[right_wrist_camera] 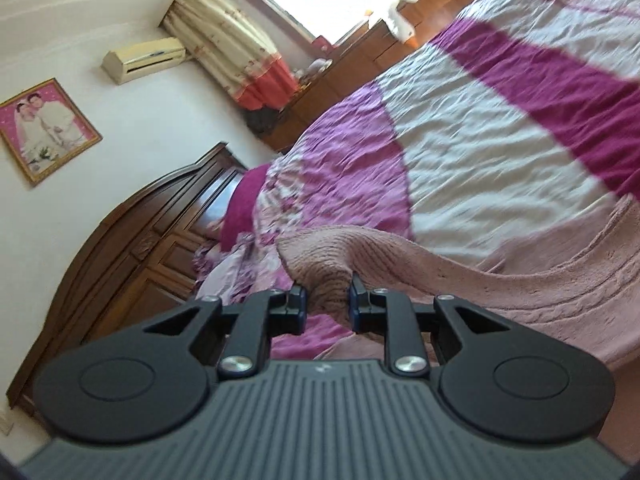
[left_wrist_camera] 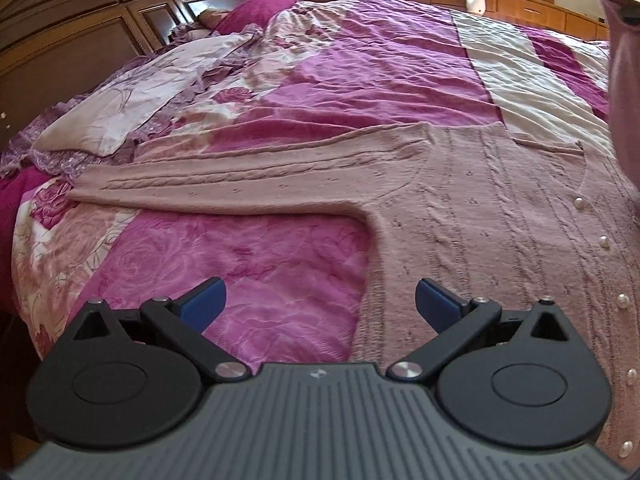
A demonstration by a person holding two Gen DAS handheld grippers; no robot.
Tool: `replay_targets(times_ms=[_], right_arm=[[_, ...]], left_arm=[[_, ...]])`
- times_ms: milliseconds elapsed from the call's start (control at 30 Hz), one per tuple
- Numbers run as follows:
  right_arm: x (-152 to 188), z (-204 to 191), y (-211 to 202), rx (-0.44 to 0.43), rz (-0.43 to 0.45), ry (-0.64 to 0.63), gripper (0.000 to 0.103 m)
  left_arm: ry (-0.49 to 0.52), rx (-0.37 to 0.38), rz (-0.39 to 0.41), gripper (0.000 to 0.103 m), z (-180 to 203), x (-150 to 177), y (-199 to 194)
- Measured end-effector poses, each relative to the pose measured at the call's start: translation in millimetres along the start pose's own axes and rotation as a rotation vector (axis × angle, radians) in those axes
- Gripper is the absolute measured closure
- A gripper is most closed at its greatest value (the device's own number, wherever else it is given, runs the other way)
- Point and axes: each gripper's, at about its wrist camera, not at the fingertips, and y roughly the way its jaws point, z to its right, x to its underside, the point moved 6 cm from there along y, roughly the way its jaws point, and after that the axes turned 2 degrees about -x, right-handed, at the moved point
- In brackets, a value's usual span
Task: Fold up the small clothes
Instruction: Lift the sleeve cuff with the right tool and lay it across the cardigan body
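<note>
Wrinkled magenta-and-cream quilt (left_wrist_camera: 360, 60) over a bed, dark carved headboard (left_wrist_camera: 60, 40) far left. Left gripper (left_wrist_camera: 320, 304) spread wide, empty, above the hem edge of a pink cable-knit cardigan (left_wrist_camera: 480, 208) lying flat, sleeve stretched leftward, pearl buttons (left_wrist_camera: 604, 242) down its right. Right gripper (right_wrist_camera: 328, 306) pinched on a lifted sleeve cuff.
</note>
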Motion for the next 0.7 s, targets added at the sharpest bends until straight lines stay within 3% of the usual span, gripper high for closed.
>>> replay_targets(times_ms=[267,700], right_arm=[[38.8,-24.2,42.3,-0.036,-0.053,0.016,0.080],[118.5,5.5,99.7,0.017,-0.210,0.061,0.078]], left_arm=[[-0.011,-0.001,-0.013,0.000,-7.2,4.1,6.9],[-0.021,-0.021,-0.029,0.000,-19.3,14.0,13.8]])
